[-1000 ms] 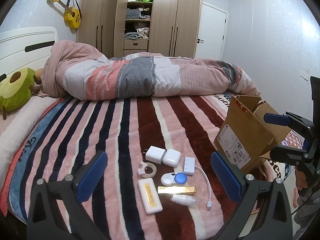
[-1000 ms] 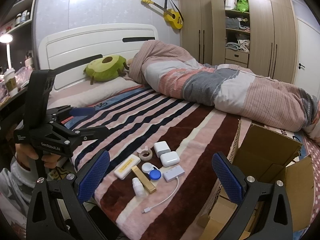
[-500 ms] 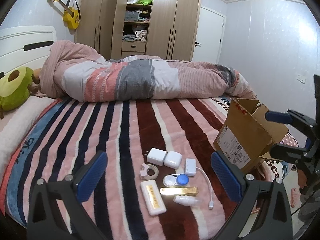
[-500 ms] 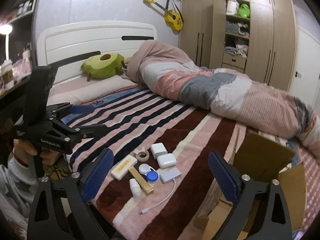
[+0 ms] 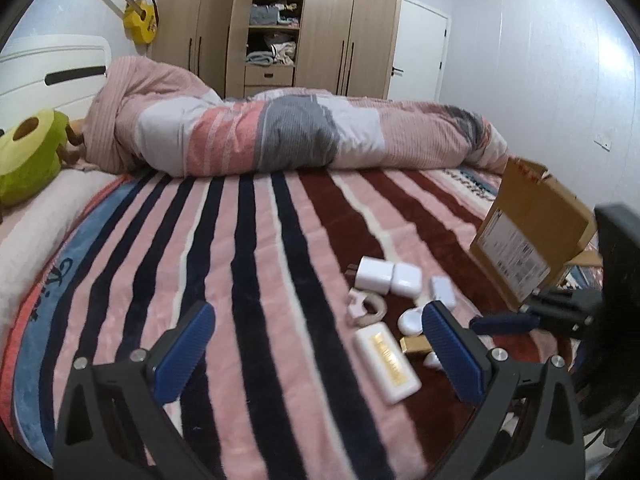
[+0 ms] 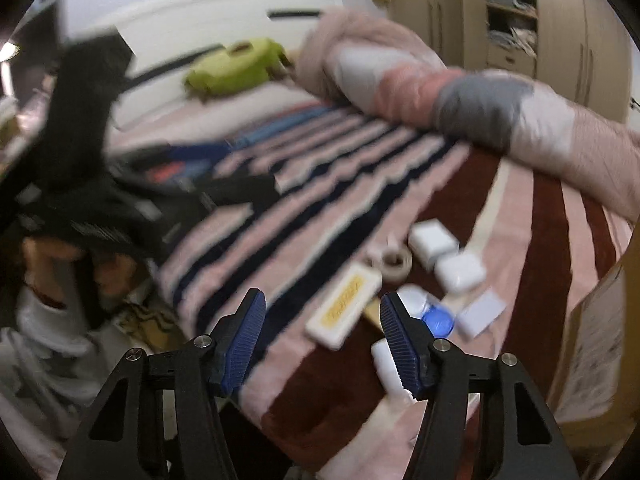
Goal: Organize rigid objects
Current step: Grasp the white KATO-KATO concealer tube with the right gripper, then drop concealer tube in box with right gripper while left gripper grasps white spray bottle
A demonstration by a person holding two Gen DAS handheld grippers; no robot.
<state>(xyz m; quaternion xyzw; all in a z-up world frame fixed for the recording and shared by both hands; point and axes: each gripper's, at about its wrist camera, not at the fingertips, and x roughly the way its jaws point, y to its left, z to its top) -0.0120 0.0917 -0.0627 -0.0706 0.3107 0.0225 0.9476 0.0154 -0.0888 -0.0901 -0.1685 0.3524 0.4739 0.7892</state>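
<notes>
Small rigid items lie on the striped blanket: a white case with a gold label, a tape roll, two white chargers, a contact lens case with a blue cap, a gold bar and a white adapter. My left gripper is open and empty, left of the items. My right gripper is open and empty, low over the bed edge just before the white case. The right wrist view is blurred.
An open cardboard box stands at the bed's right edge. A rolled duvet lies across the far side. A green avocado plush rests by the headboard. A wardrobe stands behind.
My right gripper has dropped and moved in close to the items, its jaws narrower than before. My left gripper has shifted left, so the items now sit at its right.
</notes>
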